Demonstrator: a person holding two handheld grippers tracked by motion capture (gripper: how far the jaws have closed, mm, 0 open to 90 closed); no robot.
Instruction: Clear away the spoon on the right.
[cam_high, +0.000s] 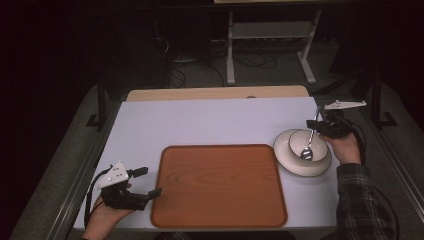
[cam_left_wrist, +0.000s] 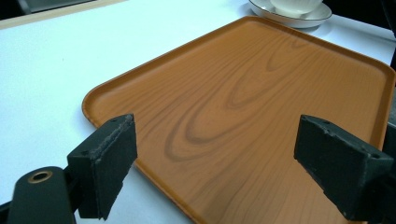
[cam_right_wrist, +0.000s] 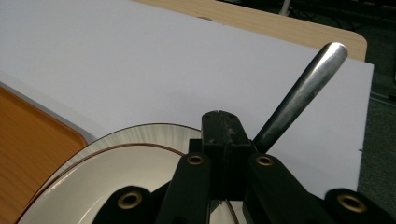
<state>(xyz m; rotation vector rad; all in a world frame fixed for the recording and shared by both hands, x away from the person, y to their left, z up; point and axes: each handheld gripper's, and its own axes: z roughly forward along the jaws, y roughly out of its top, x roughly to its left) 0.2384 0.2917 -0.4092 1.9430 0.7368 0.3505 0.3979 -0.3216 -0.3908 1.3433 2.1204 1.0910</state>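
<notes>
A metal spoon (cam_high: 307, 151) stands tilted with its scoop end inside a white bowl (cam_high: 299, 144), which sits on a white plate (cam_high: 287, 161) at the right of the table. My right gripper (cam_high: 317, 127) is shut on the spoon's handle above the bowl's far right rim. In the right gripper view the jaws (cam_right_wrist: 223, 127) meet around the handle of the spoon (cam_right_wrist: 303, 88), which sticks out up and to the right. My left gripper (cam_high: 148, 182) rests open at the near left, its jaws on either side of the corner of the wooden tray (cam_high: 218, 185) with nothing gripped.
The brown tray (cam_left_wrist: 261, 93) lies bare in the table's middle, and the plate with the bowl (cam_left_wrist: 290, 10) is just past its far right corner. The white tabletop (cam_high: 200, 120) has free room behind the tray. A wooden strip (cam_high: 215, 93) edges the back.
</notes>
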